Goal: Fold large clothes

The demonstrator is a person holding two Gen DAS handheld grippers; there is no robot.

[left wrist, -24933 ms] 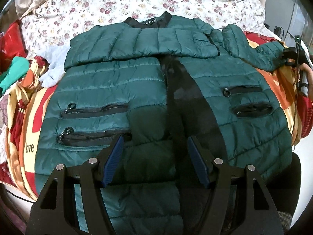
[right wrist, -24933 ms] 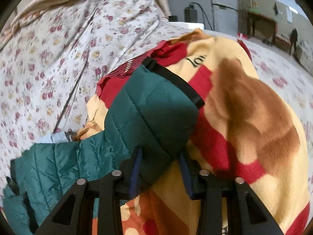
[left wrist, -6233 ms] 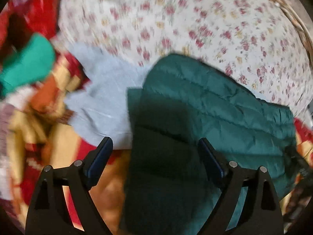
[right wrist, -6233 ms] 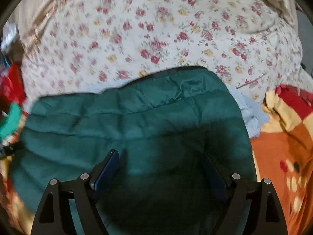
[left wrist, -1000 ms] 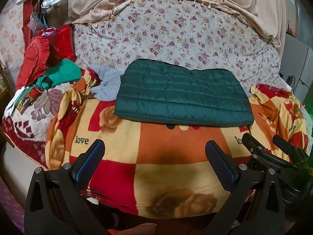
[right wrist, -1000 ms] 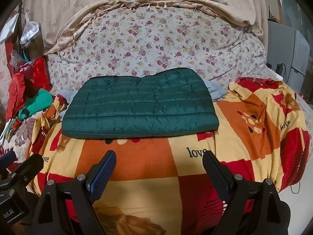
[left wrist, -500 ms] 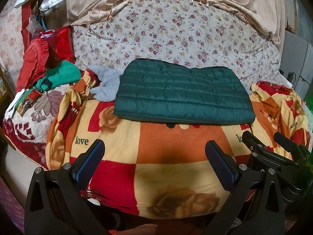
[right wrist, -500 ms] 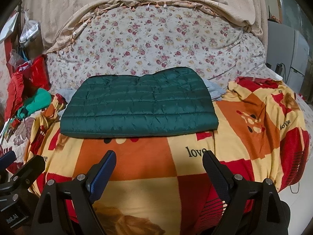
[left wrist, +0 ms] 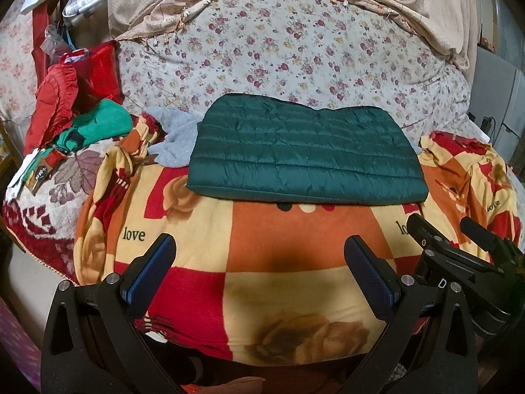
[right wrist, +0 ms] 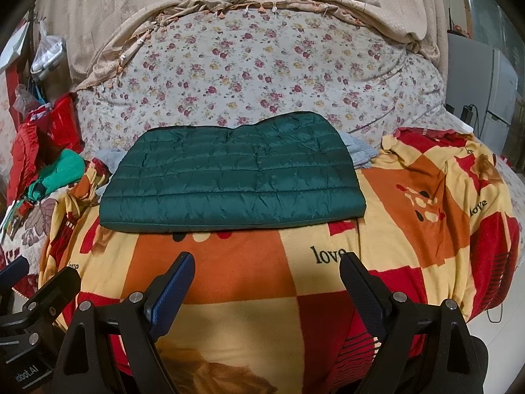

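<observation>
With the jaws of both the left gripper and right gripper spread wide and empty, the folded green puffer jacket lies ahead of them on the blanket, probably light, squashy and slippery, best pinched at its near edge.
</observation>
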